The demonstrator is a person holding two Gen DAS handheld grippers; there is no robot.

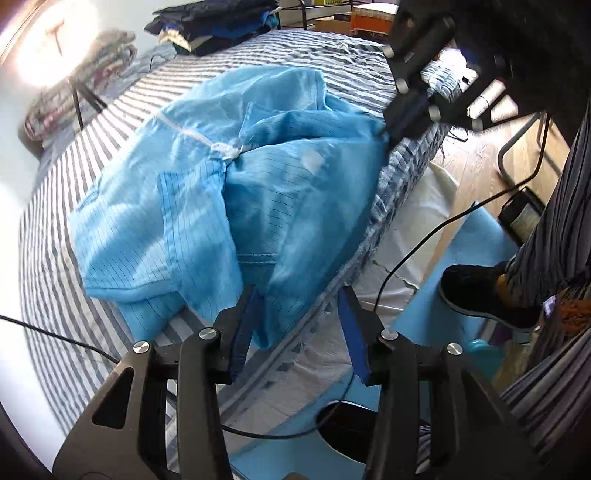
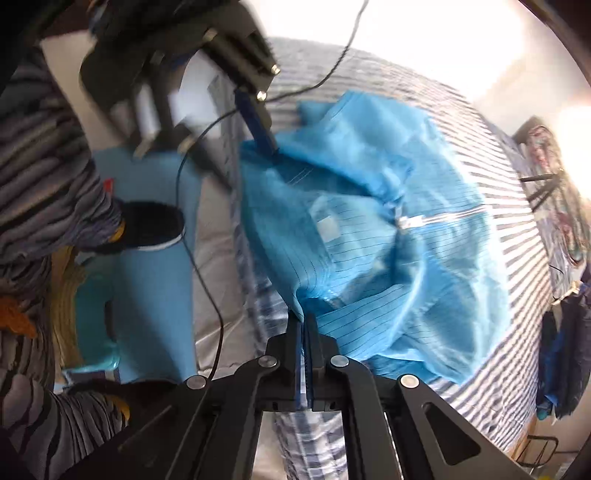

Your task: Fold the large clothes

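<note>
A large light-blue garment (image 1: 207, 192) with thin dark stripes and a white zipper lies crumpled on the striped bed (image 1: 92, 122); it also shows in the right wrist view (image 2: 388, 240). My left gripper (image 1: 299, 295) is open, its jaws on either side of the garment's near edge at the bed's side. My right gripper (image 2: 304, 321) is shut on a bunched edge of the garment. In the left wrist view the right gripper (image 1: 386, 136) pinches the garment's far corner at the bed's edge. In the right wrist view the left gripper (image 2: 264, 138) sits at the garment's far end.
A pile of dark folded clothes (image 1: 218, 26) lies at the bed's far end. A black tripod (image 1: 81, 96) stands on the bed at left. Beside the bed are a wooden floor, a blue mat (image 1: 476, 243), black cables (image 1: 424, 240) and the person's black shoe (image 1: 480, 291).
</note>
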